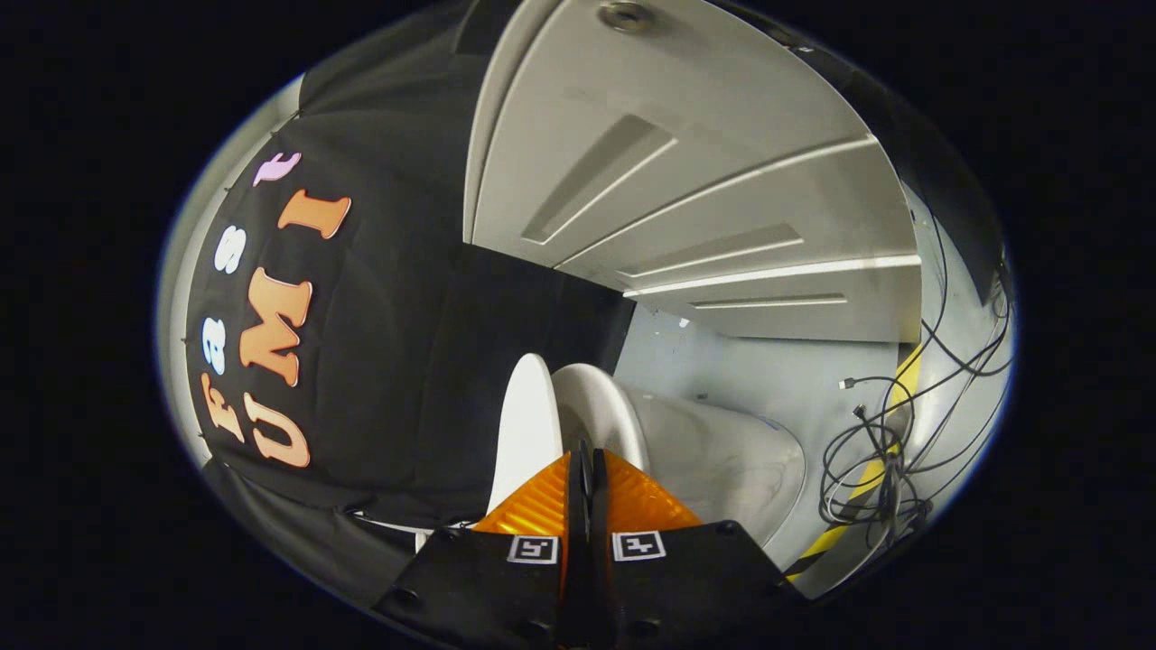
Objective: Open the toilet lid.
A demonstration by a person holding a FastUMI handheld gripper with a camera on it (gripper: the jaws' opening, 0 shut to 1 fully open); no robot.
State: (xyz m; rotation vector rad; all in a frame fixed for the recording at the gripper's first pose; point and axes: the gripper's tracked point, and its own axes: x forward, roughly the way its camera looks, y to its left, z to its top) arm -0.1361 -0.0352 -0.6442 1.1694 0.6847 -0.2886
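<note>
Gripper [585,465] fingers sitting pressed together, nothing between them, low centre of frame. Toilet lid [526,424] standing raised just beyond the tips, toilet bowl [722,460] right of it, cables [880,451] lower right.

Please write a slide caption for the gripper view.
Shut gripper points at the toilet, its lid raised.

Toilet bowl [722,460] partly behind tongs [587,456]
</note>
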